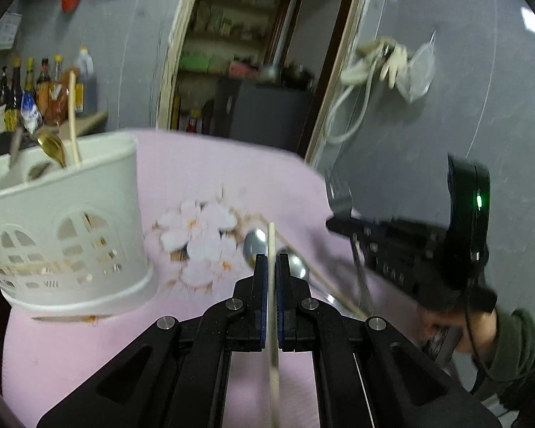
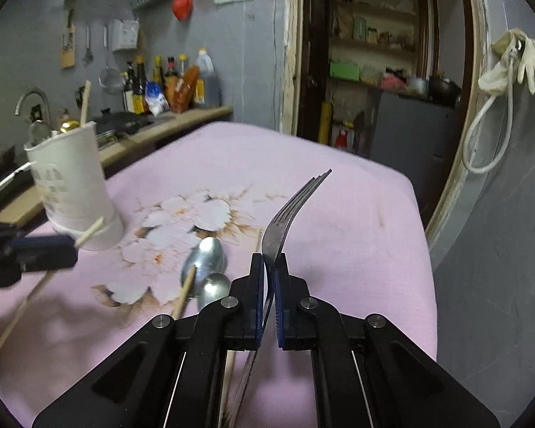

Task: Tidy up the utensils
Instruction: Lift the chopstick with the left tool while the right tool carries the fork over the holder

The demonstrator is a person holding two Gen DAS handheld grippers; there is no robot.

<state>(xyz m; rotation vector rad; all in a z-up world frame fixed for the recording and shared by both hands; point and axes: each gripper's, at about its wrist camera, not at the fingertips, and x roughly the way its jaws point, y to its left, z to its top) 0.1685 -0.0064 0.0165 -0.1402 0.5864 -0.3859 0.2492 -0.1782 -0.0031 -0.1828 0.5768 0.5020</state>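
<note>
My left gripper (image 1: 271, 258) is shut on a pale wooden chopstick (image 1: 271, 239) that stands upright between its pads. My right gripper (image 2: 269, 258) is shut on a dark metal fork (image 2: 292, 207), tines pointing up and away. The white slotted utensil holder (image 1: 64, 221) stands at the table's left and holds a gold spoon (image 1: 51, 148) and a chopstick. Two steel spoons (image 2: 207, 256) and a second chopstick (image 2: 185, 296) lie on the cloth between the grippers. In the right wrist view the left gripper (image 2: 73, 246) hangs beside the holder (image 2: 71, 192).
A pink floral cloth (image 2: 339, 214) covers the table, whose far edge drops toward a doorway (image 2: 374, 71). A counter with sauce bottles (image 2: 167, 82) and a tap runs behind the holder. A grey wall (image 1: 481, 107) with hanging gloves is at the right. A person's sleeve (image 1: 517, 342) shows at right.
</note>
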